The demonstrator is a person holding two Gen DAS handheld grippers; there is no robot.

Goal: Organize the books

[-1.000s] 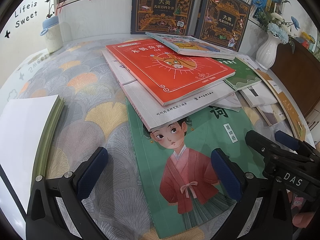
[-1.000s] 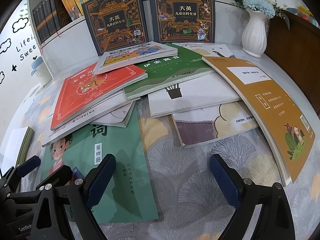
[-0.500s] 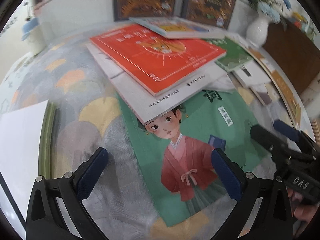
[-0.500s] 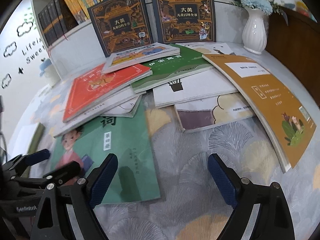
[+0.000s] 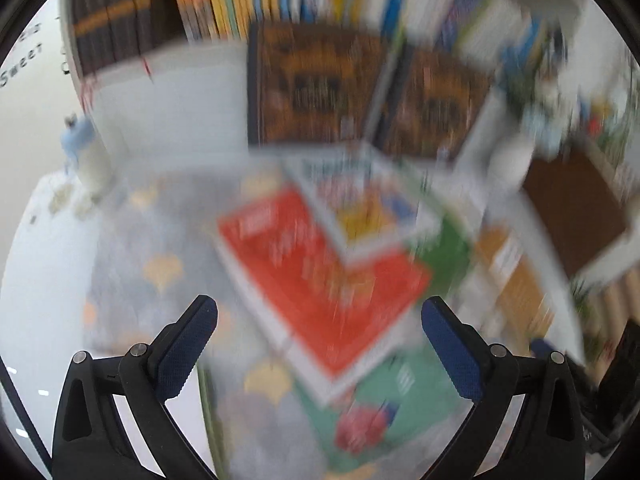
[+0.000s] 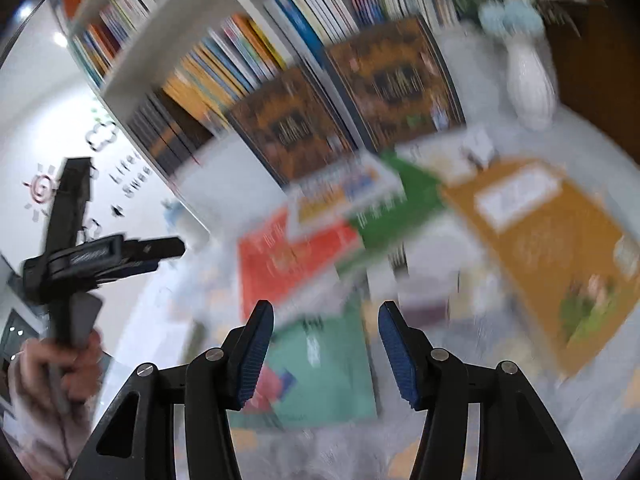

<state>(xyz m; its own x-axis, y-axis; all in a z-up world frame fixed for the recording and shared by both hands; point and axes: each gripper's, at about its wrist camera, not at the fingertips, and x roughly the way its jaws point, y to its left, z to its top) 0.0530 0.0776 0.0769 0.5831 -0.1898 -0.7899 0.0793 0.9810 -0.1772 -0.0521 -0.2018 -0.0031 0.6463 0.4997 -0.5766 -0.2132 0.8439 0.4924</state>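
1. Books lie in a loose overlapping pile on the bench (image 6: 500, 420), which has a grey cloth with yellow fan shapes. Both views are motion-blurred, so no cover text is readable.
2. Landmark: the red book (image 5: 320, 276) (image 6: 288, 256), mid-pile. A white-edged picture book (image 5: 360, 212) overlaps its far corner. The teal-green book (image 6: 320, 364) (image 5: 384, 400) sticks out from under its near edge.
3. Right of the red book: a dark green book (image 6: 396, 204), then an orange-brown book (image 6: 560, 248) at the pile's right edge.
4. Behind the red book: two dark ornate books (image 6: 340, 108) stand upright against the bookshelf (image 6: 168, 40). A white vase (image 6: 530, 84) sits to their right.
5. Left hand-held gripper (image 5: 320, 344): wide apart, nothing between the pads (image 5: 188, 348), raised above the pile's near side. In the right wrist view it sits far left of the red book (image 6: 156, 250), off the bench.
6. Right hand-held gripper (image 6: 326, 352): partly closed, narrower gap, empty, above the teal-green book.
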